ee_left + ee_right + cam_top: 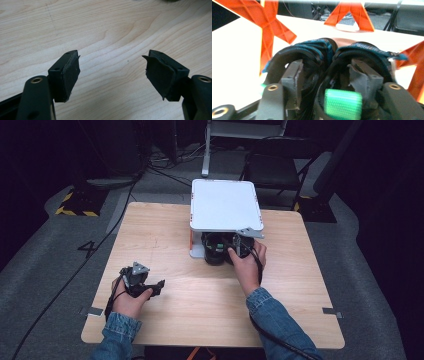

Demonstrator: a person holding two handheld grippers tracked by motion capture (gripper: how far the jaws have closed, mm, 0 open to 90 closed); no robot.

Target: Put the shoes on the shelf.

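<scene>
1. Shoes [329, 62] — a black pair, standing under the white shelf [226, 205] at the table's [210, 295] far side.
2. Your right gripper [329, 75] has its jaws apart, one in each shoe, not pressing.
3. Soft, light — pinch both inner collars.
4. Your left gripper [113, 72] is wide open, empty.

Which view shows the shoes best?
Right gripper view: the shoes sit close up, side by side on the rack's lower shelf, blue trim clear. High view shows them small and dark under the rack top.

The white shelf [226, 204] hides most of the black shoes [220, 251] — toes unseen.
</scene>
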